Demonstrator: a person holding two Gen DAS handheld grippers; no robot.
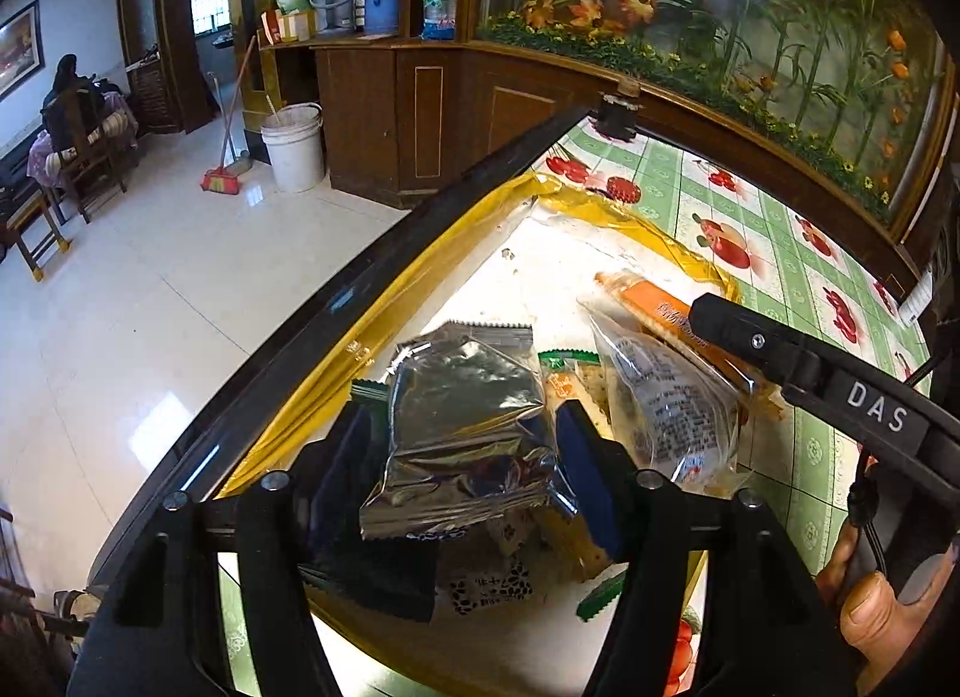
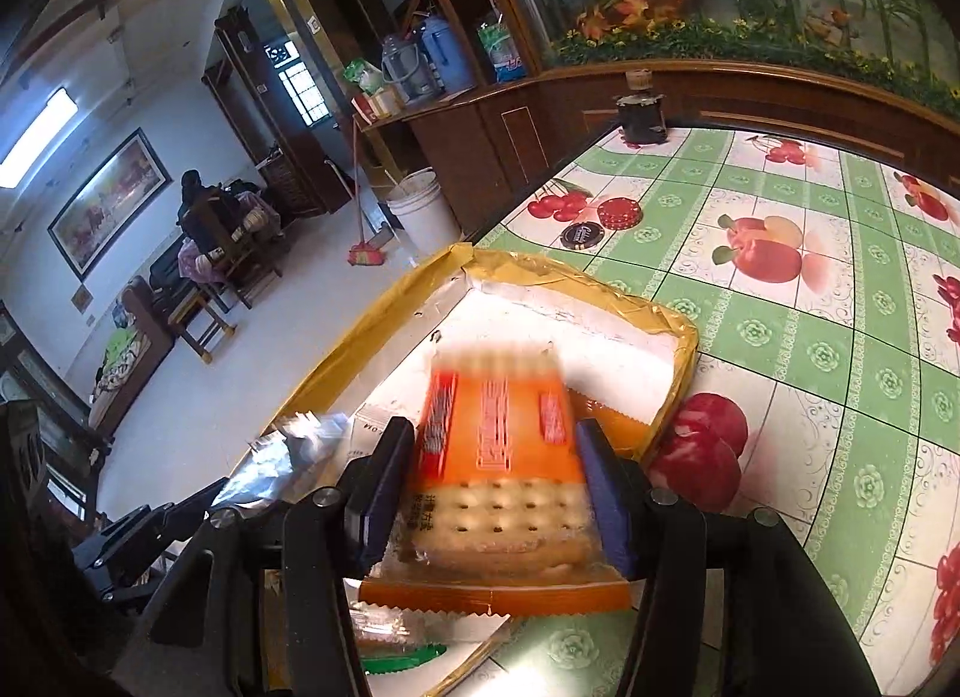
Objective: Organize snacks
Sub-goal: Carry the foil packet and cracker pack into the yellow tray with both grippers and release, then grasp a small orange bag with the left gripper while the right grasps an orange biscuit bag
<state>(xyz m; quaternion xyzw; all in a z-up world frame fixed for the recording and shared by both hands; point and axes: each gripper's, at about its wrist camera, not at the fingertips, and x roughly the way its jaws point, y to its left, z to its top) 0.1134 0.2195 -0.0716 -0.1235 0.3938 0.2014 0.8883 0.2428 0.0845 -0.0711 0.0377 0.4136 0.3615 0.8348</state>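
The orange cracker pack (image 2: pixel 498 457) lies lengthwise away from the camera between the right gripper (image 2: pixel 492 493)'s released pads, over the yellow-taped white box (image 2: pixel 600 313). The left gripper (image 1: pixel 462 457) brackets a silver packet (image 1: pixel 462 421), grip unclear. Fruit-patterned tablecloth (image 2: pixel 810 337); tiled floor (image 1: pixel 150 307) left

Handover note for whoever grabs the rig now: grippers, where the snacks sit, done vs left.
Left gripper: silver foil packet between its jaws, over the tray; whether the pads press on it I cannot tell.
Right gripper: orange cracker pack between its jaws, over the tray; the pack is blurred, so grip is unclear too.
Yellow-taped white tray sits at the table edge on the fruit-print cloth. In it: a clear printed bag, a green-edged cracker pack, small wrapped pieces underneath.
Done: loose snacks gathered at the tray.
Left: set both packs down and tidy the pile.
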